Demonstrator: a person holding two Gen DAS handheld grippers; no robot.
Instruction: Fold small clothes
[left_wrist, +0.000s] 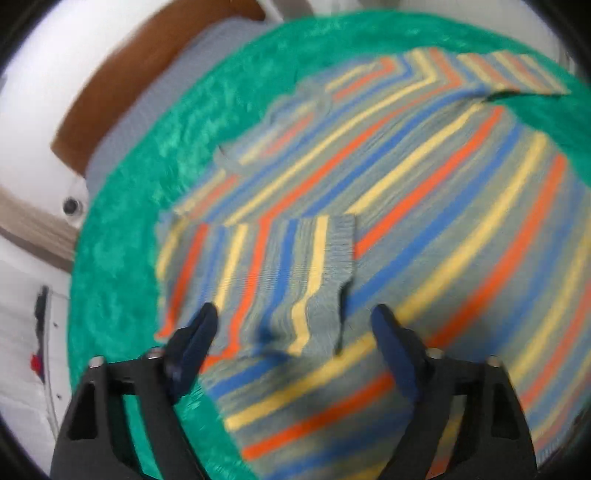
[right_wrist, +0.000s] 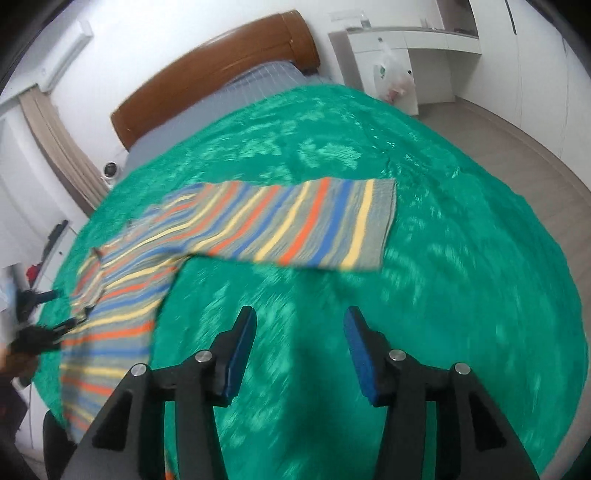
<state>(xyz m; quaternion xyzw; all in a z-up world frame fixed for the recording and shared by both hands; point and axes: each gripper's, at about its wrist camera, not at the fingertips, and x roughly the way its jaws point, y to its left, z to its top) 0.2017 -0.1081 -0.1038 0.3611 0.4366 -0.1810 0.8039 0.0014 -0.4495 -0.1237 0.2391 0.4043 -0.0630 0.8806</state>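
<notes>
A knit sweater with orange, yellow, blue and grey stripes lies flat on a green blanket. One sleeve is folded in across the body, with its grey cuff toward the middle. My left gripper hovers open just above that folded sleeve, holding nothing. In the right wrist view the other sleeve stretches straight out over the blanket. My right gripper is open over bare blanket, short of that sleeve. The left gripper shows blurred at the sweater's far left edge.
The blanket covers a bed with a brown wooden headboard and a grey sheet. A white cabinet with a plastic bag stands beyond the bed. Wood floor runs along the right. A small white round device sits beside the bed.
</notes>
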